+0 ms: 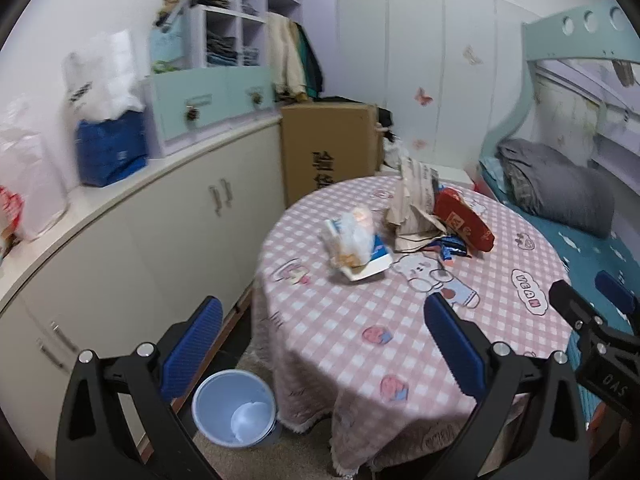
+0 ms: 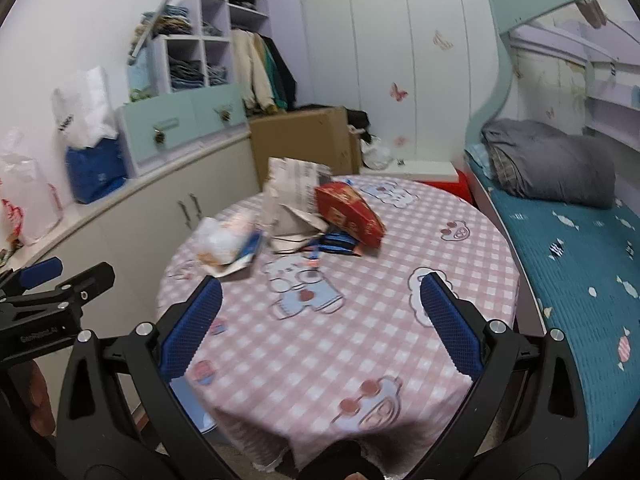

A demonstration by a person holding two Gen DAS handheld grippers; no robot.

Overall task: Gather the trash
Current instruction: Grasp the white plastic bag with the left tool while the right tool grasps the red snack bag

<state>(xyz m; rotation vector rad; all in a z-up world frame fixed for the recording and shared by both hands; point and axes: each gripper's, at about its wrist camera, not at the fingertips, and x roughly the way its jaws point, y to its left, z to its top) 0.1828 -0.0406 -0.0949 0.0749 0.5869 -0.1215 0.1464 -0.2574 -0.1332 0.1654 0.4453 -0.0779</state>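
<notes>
Trash lies on the round table with a pink checked cloth [image 1: 360, 320] [image 2: 360, 340]: a clear plastic bag on a white packet [image 1: 356, 244] [image 2: 228, 244], a crumpled paper bag [image 1: 412, 200] [image 2: 292, 196], a red box [image 1: 464, 220] [image 2: 348, 216] and dark blue wrappers [image 1: 450, 248] [image 2: 336, 242]. A blue trash bin [image 1: 234, 412] with white trash inside stands on the floor left of the table. My left gripper [image 1: 324, 344] is open and empty above the table's near left edge. My right gripper [image 2: 320, 320] is open and empty over the table's near side.
A long white cabinet [image 1: 140, 240] with bags on top runs along the left. A cardboard box [image 1: 332, 148] stands behind the table. A bunk bed with a teal sheet and grey blanket [image 2: 560, 208] is at the right.
</notes>
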